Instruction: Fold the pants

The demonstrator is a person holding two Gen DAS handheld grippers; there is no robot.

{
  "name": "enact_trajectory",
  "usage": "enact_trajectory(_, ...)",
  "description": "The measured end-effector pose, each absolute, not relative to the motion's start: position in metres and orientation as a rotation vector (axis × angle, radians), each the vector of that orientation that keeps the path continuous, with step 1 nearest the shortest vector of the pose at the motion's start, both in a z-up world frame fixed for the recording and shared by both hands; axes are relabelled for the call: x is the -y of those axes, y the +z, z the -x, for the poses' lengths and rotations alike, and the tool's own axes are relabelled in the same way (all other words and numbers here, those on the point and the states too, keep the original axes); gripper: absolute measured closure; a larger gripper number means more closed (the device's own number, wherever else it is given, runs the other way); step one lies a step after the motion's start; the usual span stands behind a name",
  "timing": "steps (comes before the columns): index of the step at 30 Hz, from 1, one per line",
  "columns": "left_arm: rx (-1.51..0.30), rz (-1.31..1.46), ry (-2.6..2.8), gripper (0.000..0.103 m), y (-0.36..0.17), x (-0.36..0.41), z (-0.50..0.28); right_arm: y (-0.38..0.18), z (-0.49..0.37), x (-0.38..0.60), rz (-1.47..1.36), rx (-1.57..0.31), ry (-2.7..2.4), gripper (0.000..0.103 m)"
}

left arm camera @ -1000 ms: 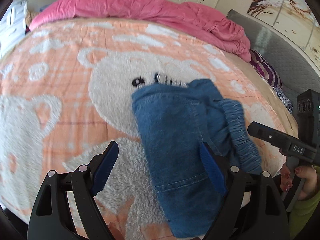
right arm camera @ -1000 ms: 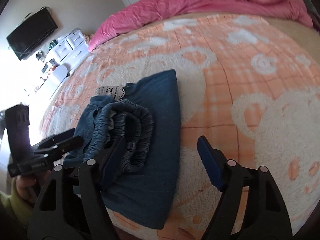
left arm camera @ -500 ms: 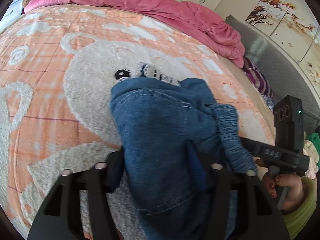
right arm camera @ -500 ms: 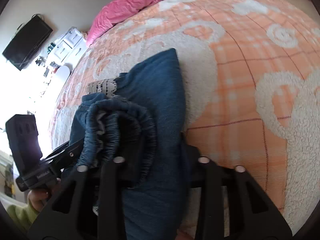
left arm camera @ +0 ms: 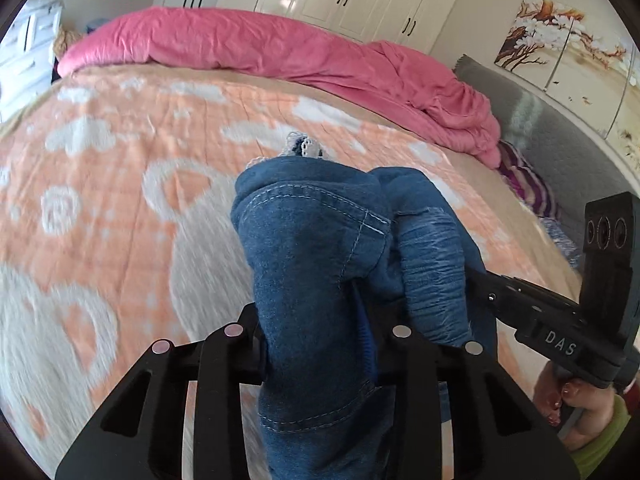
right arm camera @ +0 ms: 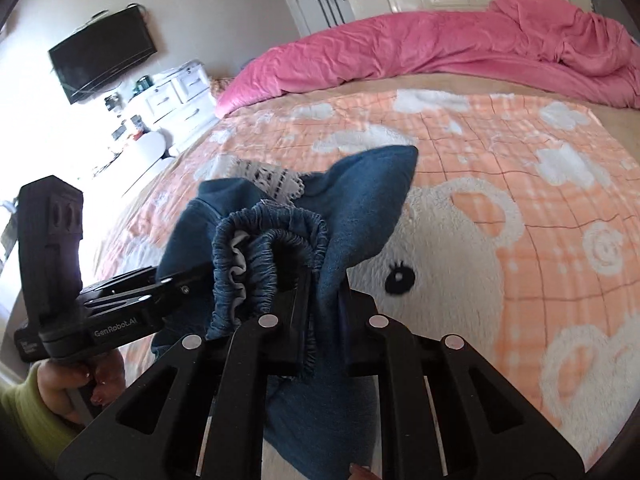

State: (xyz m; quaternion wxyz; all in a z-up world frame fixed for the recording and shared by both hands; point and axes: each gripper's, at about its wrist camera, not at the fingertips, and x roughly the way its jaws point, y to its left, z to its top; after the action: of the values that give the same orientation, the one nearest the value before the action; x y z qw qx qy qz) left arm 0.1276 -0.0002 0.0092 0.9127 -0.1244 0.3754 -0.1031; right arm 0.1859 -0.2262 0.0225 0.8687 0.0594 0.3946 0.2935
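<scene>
Two claws: left claw (left arm camera: 316,344) and right claw (right arm camera: 320,316), both black, hard plastic, each closed tight on cloth
Pants: one pair of pants (left arm camera: 312,264), blue denim with pale topstitching, bunched into a thick folded bundle
Waistband: gathered elastic waistband (right arm camera: 260,264), ribbed and curled into a loop, pale lining showing inside
Trim: one patch of white lace trim (left arm camera: 304,146) poking out at the far end of the bundle
Pants relative to claws: bundle is clamped between the fingers of both claws and rises forward from them, above the bed
Claw relation: in the left view the right claw (left arm camera: 480,280) reaches in from the right and disappears into the waistband folds
Bed: one bed with a fleecy orange-and-white bear blanket (right arm camera: 520,208); pants sit near its middle
Duvet: one crumpled pink duvet (left arm camera: 280,52) along the far edge
</scene>
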Motion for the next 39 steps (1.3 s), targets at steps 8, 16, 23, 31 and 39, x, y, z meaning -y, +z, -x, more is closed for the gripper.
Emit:
enact_trajectory(8,-0.855,0.177,-0.15,0.045,-0.033,0.002,-0.157,-0.03,-0.216,0.227,-0.115,-0.999,0.445,0.074)
enact_trajectory(16,-0.842,0.155,-0.12,0.02,-0.024,-0.001,-0.127,-0.029,-0.205,0.243,-0.136,-0.989,0.389,0.04)
enact_trajectory(23,-0.813,0.165,-0.157,0.009,-0.007,-0.003,-0.081,0.009,-0.154,0.267,-0.134,-0.859,0.373,0.017)
enact_trajectory(31,-0.781,0.175,-0.137,0.005,0.006,-0.014,-0.033,0.031,-0.098,0.271,-0.084,-0.754,0.4,0.009)
enact_trajectory(39,-0.776,0.168,-0.107,0.005,0.002,-0.019,-0.007,0.031,-0.053,0.256,0.011,-0.7,0.379,0.009)
